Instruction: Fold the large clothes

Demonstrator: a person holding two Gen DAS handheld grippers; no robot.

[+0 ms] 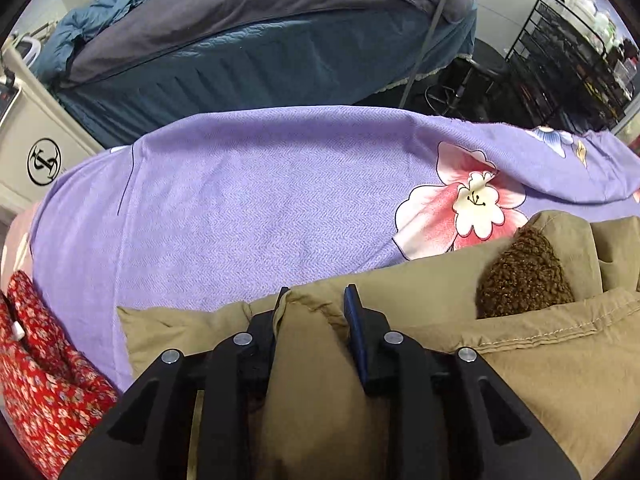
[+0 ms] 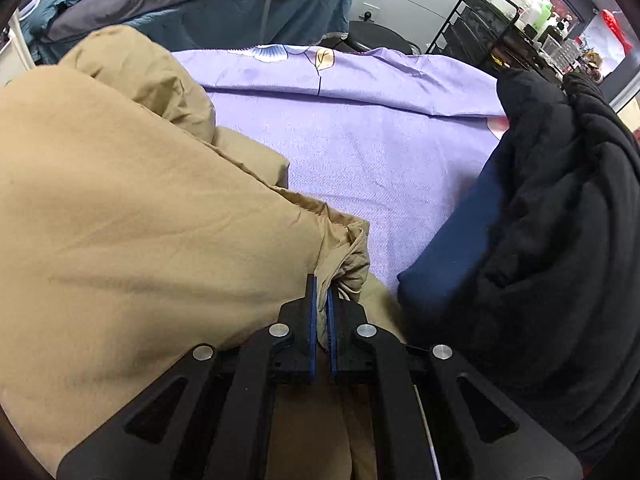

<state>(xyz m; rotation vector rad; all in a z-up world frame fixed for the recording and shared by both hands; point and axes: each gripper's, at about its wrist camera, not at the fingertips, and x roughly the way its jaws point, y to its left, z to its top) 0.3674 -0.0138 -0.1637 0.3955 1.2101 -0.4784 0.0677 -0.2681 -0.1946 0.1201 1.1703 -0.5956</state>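
Note:
A tan padded coat (image 1: 520,380) with brown fleece lining (image 1: 524,276) lies on a purple flowered sheet (image 1: 240,200). My left gripper (image 1: 316,292) points down at the coat's edge. Its jaws stand apart around a raised fold of tan cloth, and the blue pad of the right finger (image 1: 354,320) shows bare. In the right wrist view the coat (image 2: 140,220) bulges high on the left. My right gripper (image 2: 321,280) is shut on a bunched corner of its hem (image 2: 348,264), low over the sheet (image 2: 380,160).
A red flowered cloth (image 1: 44,360) lies at the sheet's left edge. A black garment pile (image 2: 560,240) and a navy folded piece (image 2: 452,248) sit to the right of the coat. Behind stand a bed with blue and grey bedding (image 1: 260,40) and a black wire rack (image 1: 568,60).

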